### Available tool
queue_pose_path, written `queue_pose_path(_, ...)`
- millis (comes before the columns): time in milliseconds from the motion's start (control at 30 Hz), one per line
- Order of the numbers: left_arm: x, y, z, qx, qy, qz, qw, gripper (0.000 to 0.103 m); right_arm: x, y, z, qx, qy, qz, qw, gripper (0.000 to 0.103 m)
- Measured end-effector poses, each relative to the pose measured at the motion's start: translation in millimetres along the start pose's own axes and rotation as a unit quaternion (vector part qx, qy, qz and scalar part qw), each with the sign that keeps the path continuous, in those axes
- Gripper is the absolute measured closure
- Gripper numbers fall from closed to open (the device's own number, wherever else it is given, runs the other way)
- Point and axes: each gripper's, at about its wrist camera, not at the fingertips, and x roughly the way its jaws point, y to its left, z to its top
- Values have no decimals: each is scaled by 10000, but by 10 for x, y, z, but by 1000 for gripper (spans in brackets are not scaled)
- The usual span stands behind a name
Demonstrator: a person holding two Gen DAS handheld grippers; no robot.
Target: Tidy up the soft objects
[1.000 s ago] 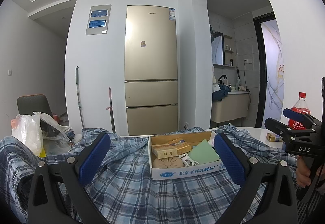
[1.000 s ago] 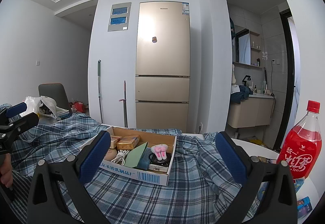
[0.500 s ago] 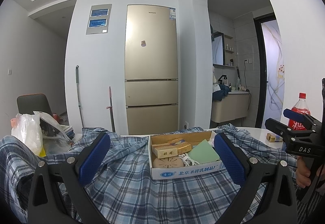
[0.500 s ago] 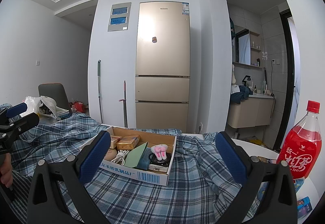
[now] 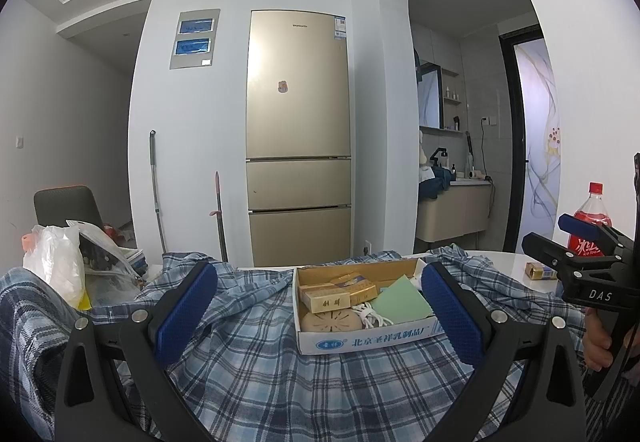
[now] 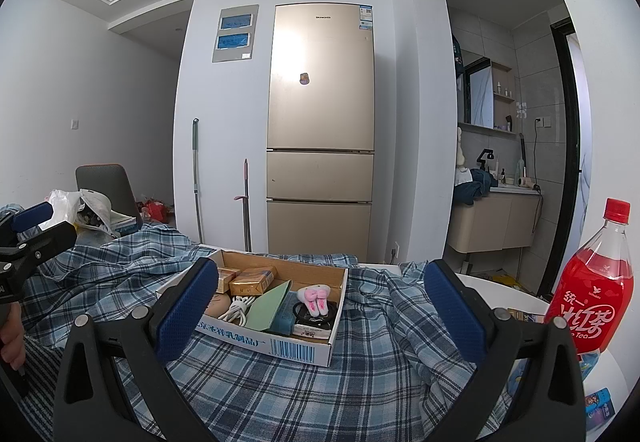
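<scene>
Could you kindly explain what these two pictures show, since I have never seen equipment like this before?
There is no robot here. A person holds a hand tool in each hand, each with two blue-padded fingers and a wide-angle camera looking along them. One picture comes from the left gripper, the other from the right gripper. Both are open and hold nothing. Each camera also catches the other tool at its edge. In front lies a blue plaid shirt spread over a white table. On the shirt sits an open cardboard box with small packets, a white cable, a green card and a pink plush toy. A red drink bottle stands at the right.
</scene>
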Motion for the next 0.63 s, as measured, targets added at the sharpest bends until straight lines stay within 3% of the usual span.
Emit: queue_pose_path(633, 0, 5, 10, 1, 5, -1, 10000, 0, 1, 0, 1, -2, 1, 2, 10000, 0)
